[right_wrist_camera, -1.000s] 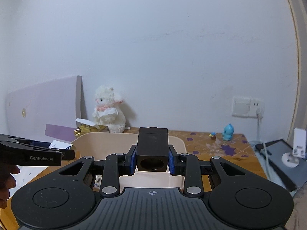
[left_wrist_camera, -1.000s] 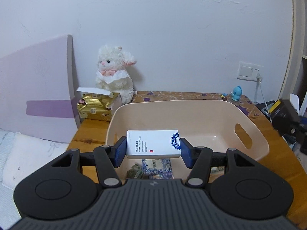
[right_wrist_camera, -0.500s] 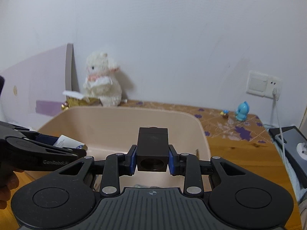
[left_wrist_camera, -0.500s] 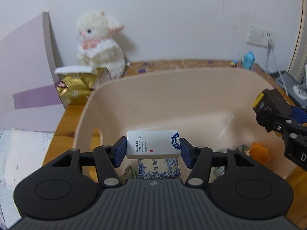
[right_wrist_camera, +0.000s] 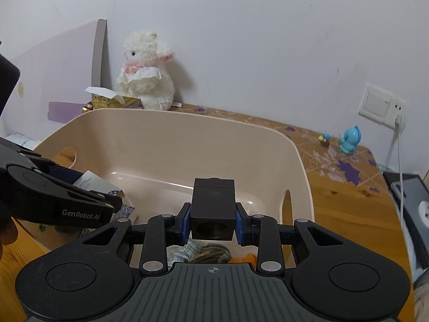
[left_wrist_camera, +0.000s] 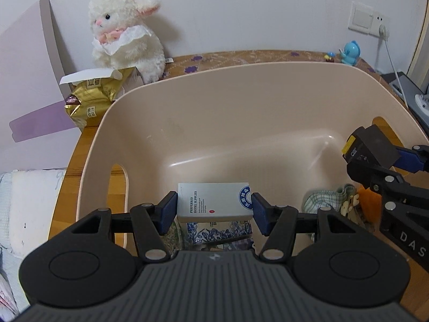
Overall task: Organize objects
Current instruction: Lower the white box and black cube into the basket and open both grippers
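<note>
Both loads over the beige plastic tub [left_wrist_camera: 241, 102], neither released. Left gripper [left_wrist_camera: 213, 209] clamps a white hotel-supplies box [left_wrist_camera: 214, 201]; right gripper [right_wrist_camera: 213, 222] pinches a dark cube [right_wrist_camera: 213, 209]. Below — cloth [left_wrist_camera: 324, 201], patterned packet [left_wrist_camera: 217, 230] already in.

Home bedroom; plush lamb [left_wrist_camera: 126, 26]; bedding [left_wrist_camera: 29, 209]

Soft even light, fisheye-bent edges

Right gripper [right_wrist_camera: 213, 226] clamps a black cube [right_wrist_camera: 213, 209] above the beige tub [right_wrist_camera: 171, 131].
</note>
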A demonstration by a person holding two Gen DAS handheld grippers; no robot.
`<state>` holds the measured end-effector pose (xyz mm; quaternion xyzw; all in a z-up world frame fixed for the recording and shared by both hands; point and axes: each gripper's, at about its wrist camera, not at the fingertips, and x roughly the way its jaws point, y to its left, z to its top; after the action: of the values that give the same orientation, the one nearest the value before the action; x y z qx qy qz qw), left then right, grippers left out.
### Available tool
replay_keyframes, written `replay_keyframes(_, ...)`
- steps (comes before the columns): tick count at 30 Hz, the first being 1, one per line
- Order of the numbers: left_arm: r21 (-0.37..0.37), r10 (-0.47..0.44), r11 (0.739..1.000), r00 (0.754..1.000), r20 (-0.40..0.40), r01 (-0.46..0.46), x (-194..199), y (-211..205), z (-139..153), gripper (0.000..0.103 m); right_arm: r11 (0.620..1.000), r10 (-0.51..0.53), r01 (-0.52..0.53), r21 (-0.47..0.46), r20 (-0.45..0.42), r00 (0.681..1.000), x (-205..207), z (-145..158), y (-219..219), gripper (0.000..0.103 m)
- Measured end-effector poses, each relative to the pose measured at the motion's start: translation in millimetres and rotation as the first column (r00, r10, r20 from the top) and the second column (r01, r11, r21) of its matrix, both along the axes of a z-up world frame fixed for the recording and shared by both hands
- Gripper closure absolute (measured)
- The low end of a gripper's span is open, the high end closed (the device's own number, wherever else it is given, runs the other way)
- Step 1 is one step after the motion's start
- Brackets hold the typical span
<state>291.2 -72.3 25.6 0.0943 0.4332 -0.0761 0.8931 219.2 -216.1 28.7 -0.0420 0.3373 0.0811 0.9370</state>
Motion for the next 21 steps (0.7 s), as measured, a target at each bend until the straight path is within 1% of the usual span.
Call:
replay_keyframes(3,0.000,-0.002,1.000,1.000,-0.028,0.002,3,1,-1,0.041,1.000,-0.007,0.007,0.001,-0.016,1.000,2,-5,-2,0.073)
replay_keyframes(4,0.001,0.000,1.000,0.999,-0.033,0.000,4,1,-1,0.037,1.000,-0.010,0.010,-0.004,-0.018,1.000,2,-6,-1,0.065)
replay_keyframes(5,0.003,0.002,1.000,0.999,-0.034,-0.002,4,2,-1,0.035,1.000,-0.014,0.013,-0.008,-0.019,1.000,2,-6,-2,0.063)
replay_keyframes(7,0.004,0.007,1.000,1.000,-0.024,-0.007,3,2,0,0.024,1.000,-0.016,0.016,-0.001,-0.021,1.000,2,-6,-3,0.060)
replay_keyframes(9,-0.003,0.003,1.000,1.000,-0.021,-0.003,1,3,2,0.022,1.000,-0.008,0.009,0.009,-0.022,1.000,2,-4,-2,0.052)
replay_keyframes(11,0.001,-0.002,1.000,1.000,-0.025,0.002,0,2,2,0.022,1.000,0.004,-0.003,0.013,-0.016,1.000,-1,-1,2,0.038)
replay_keyframes(13,0.014,-0.002,1.000,1.000,-0.017,0.002,-1,1,2,0.021,1.000,-0.006,0.006,-0.005,0.005,1.000,-4,3,5,0.026)
replay_keyframes(15,0.009,-0.003,1.000,1.000,-0.012,0.003,-2,1,4,0.021,1.000,-0.010,0.011,-0.014,0.022,1.000,-7,7,6,0.023)
replay_keyframes(17,0.008,0.001,1.000,1.000,-0.004,-0.001,-4,1,6,0.019,1.000,-0.014,0.014,0.002,0.023,1.000,-9,11,3,0.015)
replay_keyframes(19,0.005,0.010,1.000,1.000,0.013,-0.010,-6,2,10,0.013,1.000,-0.025,0.025,0.006,0.030,0.999,-12,15,1,0.012)
replay_keyframes(21,-0.010,0.016,1.000,1.000,0.026,-0.015,-9,4,15,0.013,0.999,-0.034,0.034,0.007,0.037,0.999,-15,18,-1,0.010)
